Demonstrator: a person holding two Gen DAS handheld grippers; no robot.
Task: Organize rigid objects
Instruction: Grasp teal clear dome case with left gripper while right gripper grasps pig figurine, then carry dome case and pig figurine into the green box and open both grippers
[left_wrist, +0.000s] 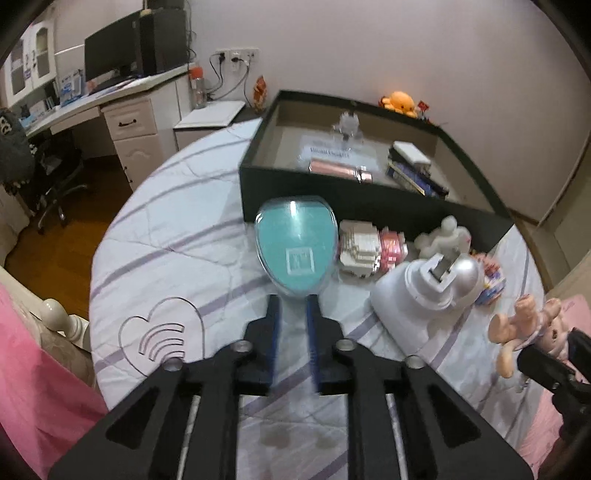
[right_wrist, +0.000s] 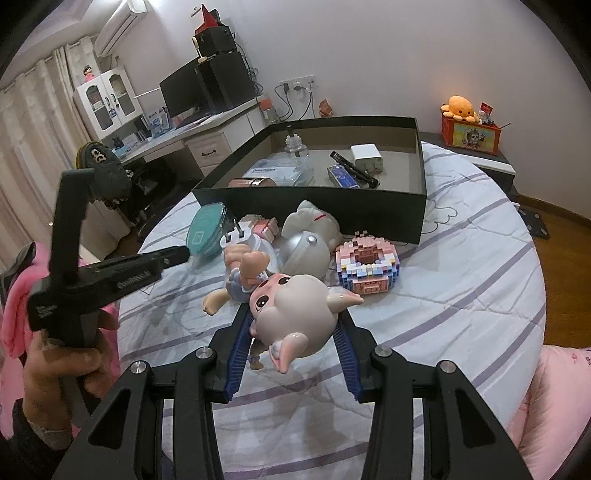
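My left gripper (left_wrist: 293, 301) is shut on the lower edge of a teal oval case (left_wrist: 295, 245) and holds it above the bed; it also shows in the right wrist view (right_wrist: 205, 234). My right gripper (right_wrist: 291, 328) is shut on a pink big-eared doll figure (right_wrist: 291, 304), head between the blue pads; the doll also shows in the left wrist view (left_wrist: 524, 332). The black open box (left_wrist: 317, 188) lies beyond, holding a rose-gold tube (left_wrist: 340, 170), a glass bottle (right_wrist: 295, 147), a white adapter (right_wrist: 365, 155) and a black pen (right_wrist: 354, 170).
On the striped bedspread in front of the box (right_wrist: 314, 206) lie a white plug-in device with a silver dome (left_wrist: 424, 291), a white figurine (left_wrist: 443, 236), a pink and white block model (left_wrist: 369, 247) and a block donut (right_wrist: 369, 266). A desk (left_wrist: 110, 96) stands at the left.
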